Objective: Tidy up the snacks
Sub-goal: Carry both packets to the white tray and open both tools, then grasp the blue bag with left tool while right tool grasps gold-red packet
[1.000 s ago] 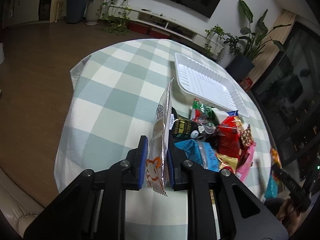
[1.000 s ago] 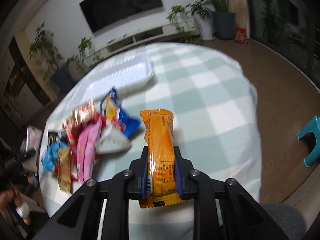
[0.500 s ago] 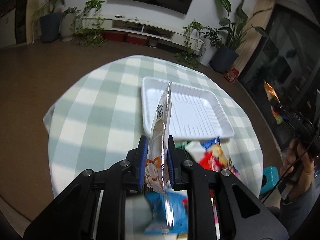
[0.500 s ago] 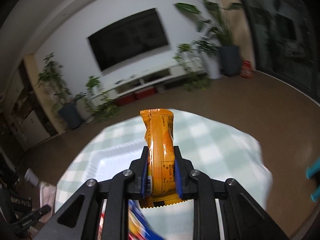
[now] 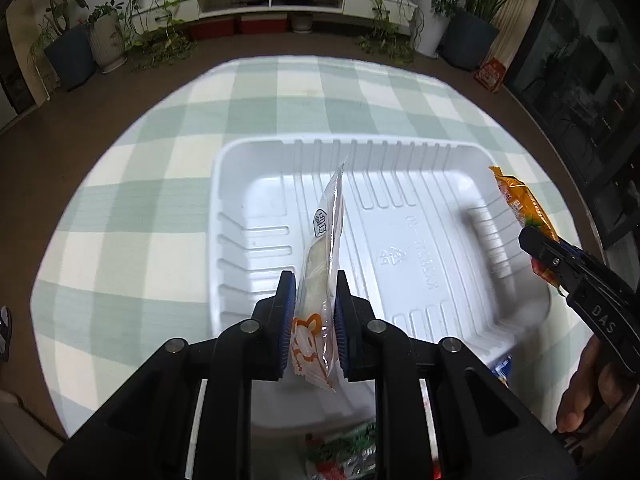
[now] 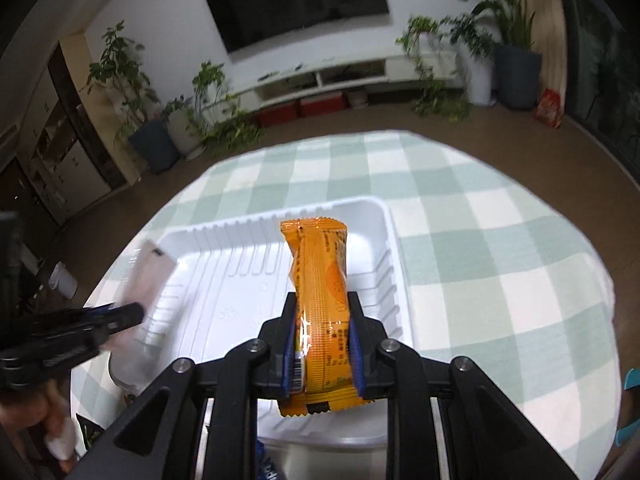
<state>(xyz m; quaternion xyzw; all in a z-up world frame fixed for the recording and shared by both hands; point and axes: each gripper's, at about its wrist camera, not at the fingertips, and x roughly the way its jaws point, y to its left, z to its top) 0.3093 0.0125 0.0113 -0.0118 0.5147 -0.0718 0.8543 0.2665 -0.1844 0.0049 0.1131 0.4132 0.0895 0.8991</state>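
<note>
- The left gripper (image 5: 312,312) is clamped on a clear snack packet (image 5: 324,256) with an orange cartoon print at its near end. Both blue pads press its flat faces.
- That packet stands on edge, its long axis running straight away from the gripper. Its far sealed end points toward the back wall of the white tray (image 5: 256,184), and its near crimped end sticks out behind the pads.
- Seen from the right wrist, the same packet (image 6: 140,280) is blurred and hangs over the tray's left side.
- The white tray lies on a round table with a green-and-white checked cloth (image 5: 132,184). Its long side runs left to right, and its ribbed floor is bare.
- The right gripper (image 6: 322,332) is closed tight on an orange snack bar (image 6: 320,280), gripping the bar's lower half by its two narrow sides.
- The bar's long axis also runs forward along the fingers. Its far crimped end points toward the tray's back rim, and its near end pokes out below the pads.
- From the left wrist, this bar (image 5: 520,200) hangs over the tray's right edge, tilted with its top leaning left.
- A hand (image 5: 588,384) holds the right gripper's handle at the far right.
- More snack wrappers (image 5: 344,452) lie just beside the tray's near edge, partly hidden.
</note>
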